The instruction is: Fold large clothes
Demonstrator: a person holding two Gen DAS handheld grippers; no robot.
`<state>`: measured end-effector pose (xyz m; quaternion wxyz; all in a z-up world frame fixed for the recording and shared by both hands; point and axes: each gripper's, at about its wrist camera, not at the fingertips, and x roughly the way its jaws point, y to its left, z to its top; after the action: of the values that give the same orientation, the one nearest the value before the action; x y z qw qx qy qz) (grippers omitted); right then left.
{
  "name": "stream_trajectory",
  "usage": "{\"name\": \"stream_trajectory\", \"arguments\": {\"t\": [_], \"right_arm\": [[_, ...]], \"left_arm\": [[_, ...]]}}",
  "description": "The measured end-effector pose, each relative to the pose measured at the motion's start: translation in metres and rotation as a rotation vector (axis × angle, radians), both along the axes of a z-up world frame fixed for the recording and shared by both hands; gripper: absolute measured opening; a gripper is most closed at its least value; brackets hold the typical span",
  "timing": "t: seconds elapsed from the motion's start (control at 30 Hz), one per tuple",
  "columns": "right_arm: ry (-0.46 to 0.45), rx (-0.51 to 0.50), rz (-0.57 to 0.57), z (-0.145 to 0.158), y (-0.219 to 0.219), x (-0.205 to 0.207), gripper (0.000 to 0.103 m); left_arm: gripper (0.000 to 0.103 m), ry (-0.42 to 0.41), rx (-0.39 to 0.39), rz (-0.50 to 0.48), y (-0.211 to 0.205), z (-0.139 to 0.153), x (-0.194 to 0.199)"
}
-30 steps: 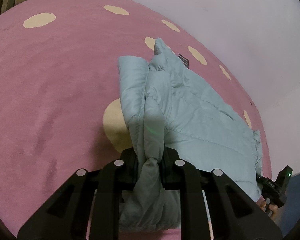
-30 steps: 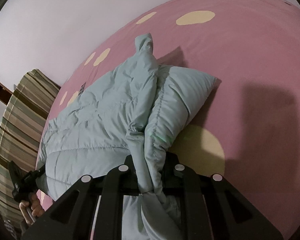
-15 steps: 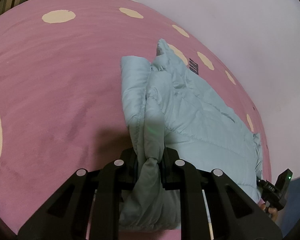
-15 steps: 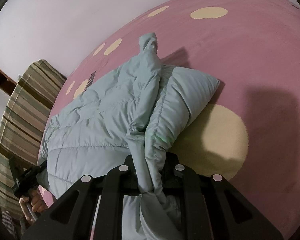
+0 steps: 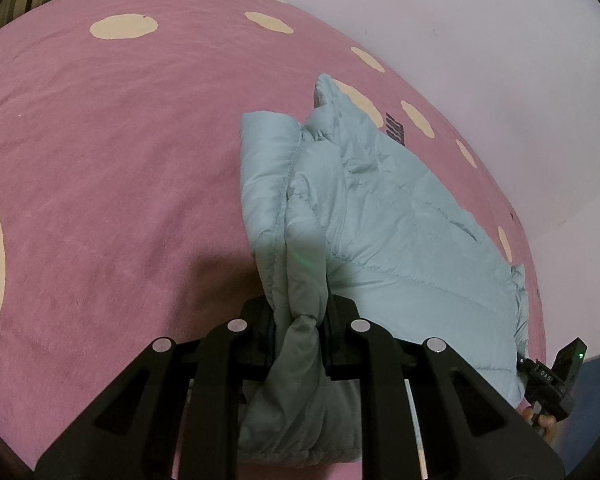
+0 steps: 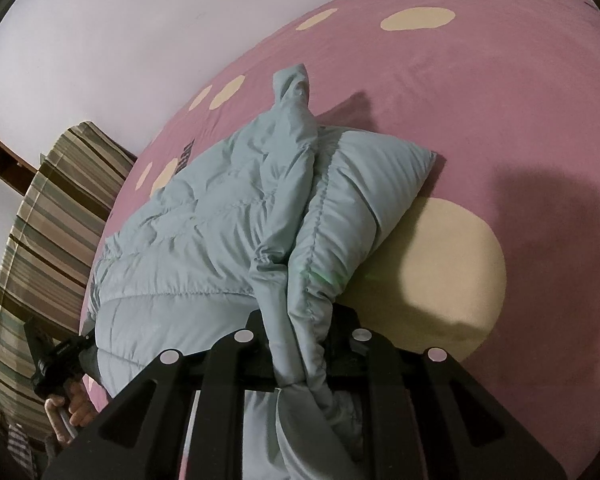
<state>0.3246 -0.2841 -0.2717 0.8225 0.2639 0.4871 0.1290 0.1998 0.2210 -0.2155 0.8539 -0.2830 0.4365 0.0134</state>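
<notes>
A pale blue-green puffer jacket [image 5: 380, 216] lies partly folded on a pink bed cover [image 5: 112, 160] with cream dots. My left gripper [image 5: 300, 320] is shut on a bunched edge of the jacket. My right gripper [image 6: 300, 344] is shut on another bunched edge of the jacket [image 6: 204, 240]. Each gripper holds its edge lifted above the cover. The right gripper shows at the lower right of the left wrist view [image 5: 548, 380]. The left gripper shows at the lower left of the right wrist view [image 6: 56, 360].
A white wall [image 5: 480, 40] runs along the far side of the bed. A striped pillow or cushion [image 6: 40, 240] lies at the left in the right wrist view. A large cream dot [image 6: 440, 272] lies beside the jacket.
Both grippers have carried the held jacket edges across the cover. The large cream dot has left the left view's middle and grown beside the jacket in the right view.
</notes>
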Motion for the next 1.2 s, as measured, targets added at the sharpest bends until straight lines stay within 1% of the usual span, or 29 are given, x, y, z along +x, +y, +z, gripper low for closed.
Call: {"name": "stream_trajectory", "arguments": {"t": [0.33,0.43,0.47,0.63,0.7,0.83,0.87,0.9,0.97,1.07,1.2], "right_arm": [[0.003,0.001,-0.006,0.000,0.013,-0.009,0.020],[0.011,0.017,-0.019,-0.002,0.012,-0.010,0.022],[0.014,0.023,-0.023,-0.003,0.011,-0.010,0.025],[0.019,0.038,-0.040,-0.003,0.007,-0.013,0.032],[0.020,0.043,-0.047,-0.003,0.005,-0.014,0.036],[0.021,0.054,-0.065,-0.002,0.000,-0.019,0.041],[0.021,0.053,-0.069,-0.001,-0.001,-0.020,0.043],[0.020,0.052,-0.073,0.000,-0.003,-0.022,0.045],[0.020,0.051,-0.083,0.001,-0.005,-0.024,0.048],[0.018,0.043,-0.100,0.003,-0.011,-0.029,0.054],[0.016,0.030,-0.126,0.008,-0.019,-0.036,0.055]], "left_arm": [[0.018,-0.001,-0.012,0.003,0.002,-0.002,-0.002],[0.022,0.003,-0.003,0.003,0.003,-0.003,-0.002],[0.023,0.005,-0.001,0.004,0.003,-0.002,-0.002],[0.037,0.018,0.006,0.018,0.004,-0.001,-0.003],[0.049,0.022,0.008,0.027,0.004,0.000,-0.005],[0.054,0.022,0.009,0.032,0.005,0.002,-0.009],[0.058,0.023,0.014,0.037,0.005,0.003,-0.011],[0.060,0.024,0.019,0.042,0.006,0.003,-0.013],[0.061,0.023,0.019,0.045,0.008,0.005,-0.015],[0.065,0.023,0.019,0.056,0.011,0.005,-0.020],[0.065,0.020,0.029,0.061,0.015,0.007,-0.026]]}}
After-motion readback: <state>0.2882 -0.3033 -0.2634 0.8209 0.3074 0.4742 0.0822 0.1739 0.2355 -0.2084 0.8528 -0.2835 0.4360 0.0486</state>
